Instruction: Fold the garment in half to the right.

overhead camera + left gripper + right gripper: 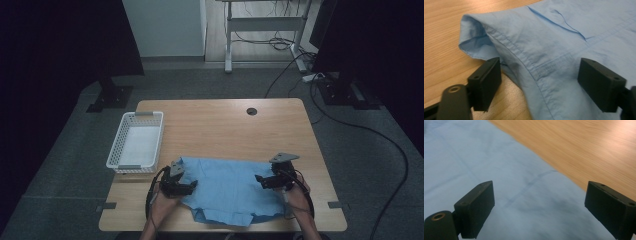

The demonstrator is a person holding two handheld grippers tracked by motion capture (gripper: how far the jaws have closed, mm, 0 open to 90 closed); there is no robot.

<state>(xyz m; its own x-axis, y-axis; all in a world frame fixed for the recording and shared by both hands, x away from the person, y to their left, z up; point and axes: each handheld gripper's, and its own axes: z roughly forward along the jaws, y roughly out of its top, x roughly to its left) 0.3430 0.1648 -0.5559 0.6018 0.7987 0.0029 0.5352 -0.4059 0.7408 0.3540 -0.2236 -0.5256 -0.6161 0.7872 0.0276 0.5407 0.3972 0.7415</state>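
Observation:
A light blue shirt [227,187] lies spread flat on the near half of the wooden table [215,125]. My left gripper [189,186] rests at the shirt's left edge. In the left gripper view its jaws [539,85] stand open astride a stitched seam of the shirt [554,37], beside a sleeve opening, and the pads do not press the cloth. My right gripper [261,181] hovers over the shirt's right edge. Its jaws [539,210] are wide open above smooth blue cloth [474,157], with nothing gripped.
A white plastic basket [115,150] stands on the table's left side, close to the shirt's far left corner. A round cable hole [251,111] sits near the far edge. Bare wood [586,150] stretches beyond the shirt.

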